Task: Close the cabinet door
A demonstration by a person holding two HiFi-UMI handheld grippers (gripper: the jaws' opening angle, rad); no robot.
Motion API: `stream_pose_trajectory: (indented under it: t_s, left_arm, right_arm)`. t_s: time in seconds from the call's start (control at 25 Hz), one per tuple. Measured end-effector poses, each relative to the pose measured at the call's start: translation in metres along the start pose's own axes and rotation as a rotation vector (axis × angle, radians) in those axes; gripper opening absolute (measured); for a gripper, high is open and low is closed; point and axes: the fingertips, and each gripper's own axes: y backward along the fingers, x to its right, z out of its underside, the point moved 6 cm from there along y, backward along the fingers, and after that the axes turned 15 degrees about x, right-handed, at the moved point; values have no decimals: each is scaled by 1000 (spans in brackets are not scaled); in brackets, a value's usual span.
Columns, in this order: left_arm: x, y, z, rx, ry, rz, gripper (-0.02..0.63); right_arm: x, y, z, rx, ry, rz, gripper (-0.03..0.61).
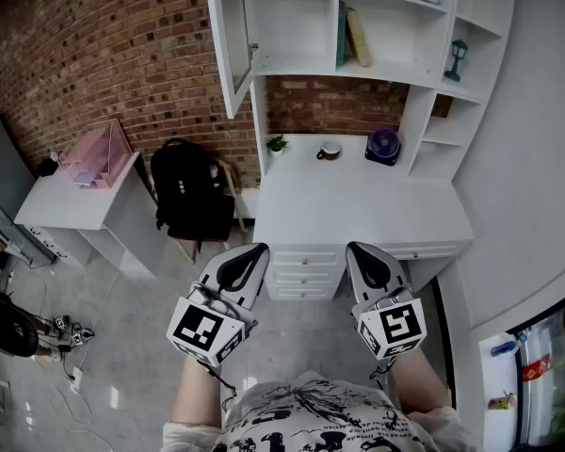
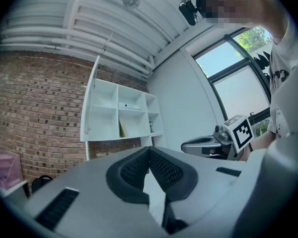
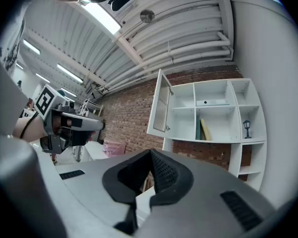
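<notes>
Brick wall (image 1: 104, 55) backdrop | cabinet door (image 1: 228, 40) open | left gripper (image 1: 256, 250), right gripper (image 1: 353, 250): jaws closed, empty

Bright and even, with soft shadows only. Daylight through window (image 2: 238, 68); glare from ceiling light strip (image 3: 102, 16). Strong fisheye bending, black vignette at rims. Up close, left tongs (image 2: 149, 150) soft-focused.

Ahead of me my white bench (image 1: 358, 205) carries a small plant (image 1: 277, 144), a cup (image 1: 329, 151) and a purple round gadget (image 1: 383, 145), 2 books (image 1: 353, 36) lean on a shelf (image 1: 405, 66) above, and a black backpack (image 1: 190, 191) stands left of it.
</notes>
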Motion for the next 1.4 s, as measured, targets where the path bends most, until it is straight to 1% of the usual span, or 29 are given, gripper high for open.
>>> stream_pose_trajectory:
  t_s: [0.24, 0.52, 0.64, 0.68, 0.72, 0.76, 0.92, 1.08, 1.2, 1.4]
  left_arm:
    - [-7, 4, 0, 7, 4, -5, 14]
    - [-19, 20, 6, 9, 32, -6, 14]
    - [-32, 30, 7, 43, 51, -51, 14]
    - [-39, 33, 7, 56, 54, -64, 111]
    - [-46, 35, 8, 61, 52, -70, 324]
    - [-54, 38, 8, 59, 45, -69, 356]
    - [-81, 48, 7, 55, 19, -45, 356]
    - [-103, 53, 8, 61, 43, -34, 356]
    - [-122, 45, 6, 79, 56, -52, 356]
    - [-154, 20, 14, 79, 15, -90, 355]
  right_arm:
    - [-2, -2, 0, -9, -17, 24, 12]
    - [-21, -6, 1, -19, -13, 42, 12]
    - [-29, -11, 6, -43, 3, 85, 14]
    - [-33, -13, 8, -57, 16, 100, 14]
    - [-37, -17, 10, -69, 24, 107, 14]
    - [-42, -20, 11, -77, 25, 109, 15]
    - [-64, -38, 16, -72, 12, 92, 15]
    - [-82, -58, 23, -72, 9, 48, 15]
    - [-78, -81, 29, -70, -6, 22, 15]
    - [-54, -129, 47, -43, -24, -26, 15]
